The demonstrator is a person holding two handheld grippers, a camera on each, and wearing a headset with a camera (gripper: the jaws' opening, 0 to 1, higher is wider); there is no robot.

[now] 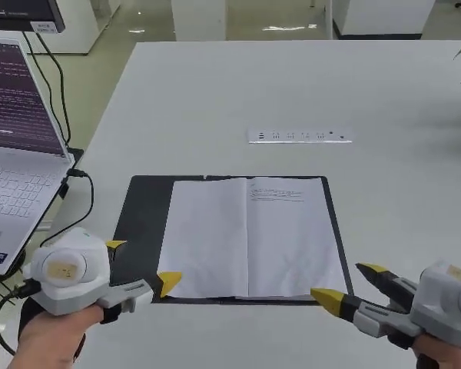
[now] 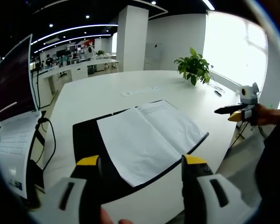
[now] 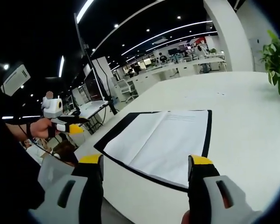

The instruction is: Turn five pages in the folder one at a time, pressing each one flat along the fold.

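Left gripper (image 1: 143, 263), right gripper (image 1: 347, 284), one open folder (image 1: 142, 223)

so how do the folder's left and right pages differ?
The left white page is blank; the right white page has printed lines near its top. The left page leaves a wide strip of black folder bare; the right page nearly reaches its edge. Both lie flat.

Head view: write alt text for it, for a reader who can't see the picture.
An open black folder of white pages lies flat on a white table, the open left gripper by its near left corner, the open right gripper by its near right corner. A laptop sits at left, a power strip beyond the folder.
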